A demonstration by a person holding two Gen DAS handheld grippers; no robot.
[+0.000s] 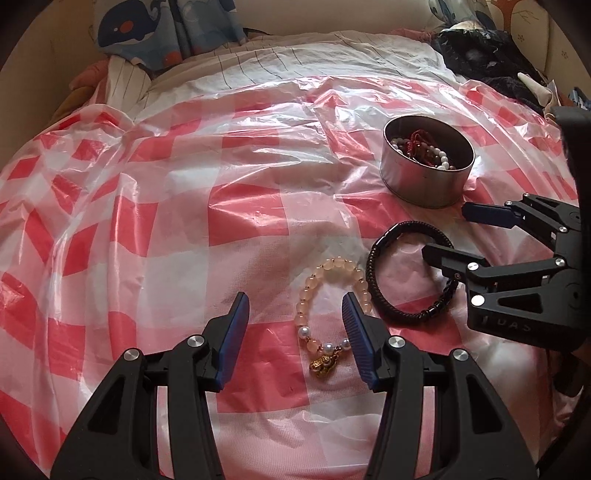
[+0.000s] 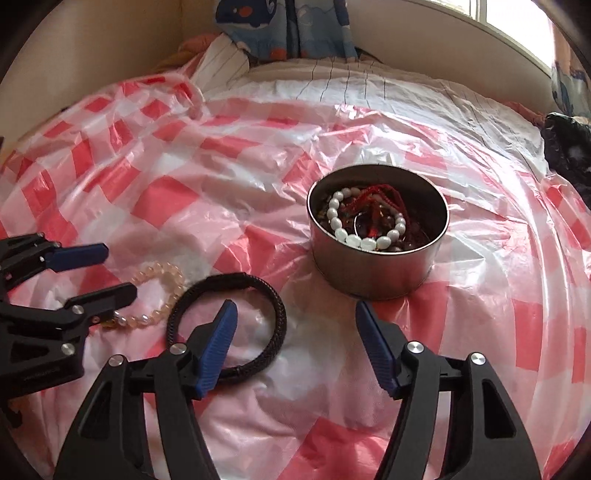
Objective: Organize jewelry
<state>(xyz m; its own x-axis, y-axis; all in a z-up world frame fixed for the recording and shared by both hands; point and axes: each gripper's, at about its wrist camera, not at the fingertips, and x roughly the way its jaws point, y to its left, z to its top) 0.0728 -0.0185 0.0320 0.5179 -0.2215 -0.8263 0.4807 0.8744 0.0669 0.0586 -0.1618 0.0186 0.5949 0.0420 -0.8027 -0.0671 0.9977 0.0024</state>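
Observation:
A peach bead bracelet with pearl beads and a gold charm lies on the red-and-white checked plastic sheet. My left gripper is open and straddles it, its pads apart from the beads. Beside it lies a black braided bracelet. My right gripper is open, with that black bracelet's right arc between its fingers, untouched. A round metal tin just beyond holds a white bead bracelet and red cord pieces. Each view shows the other gripper.
The sheet covers a bed with white striped bedding at the far end. A whale-print blue fabric hangs behind it. Dark clothing is piled at the far right. A wall runs along the left side.

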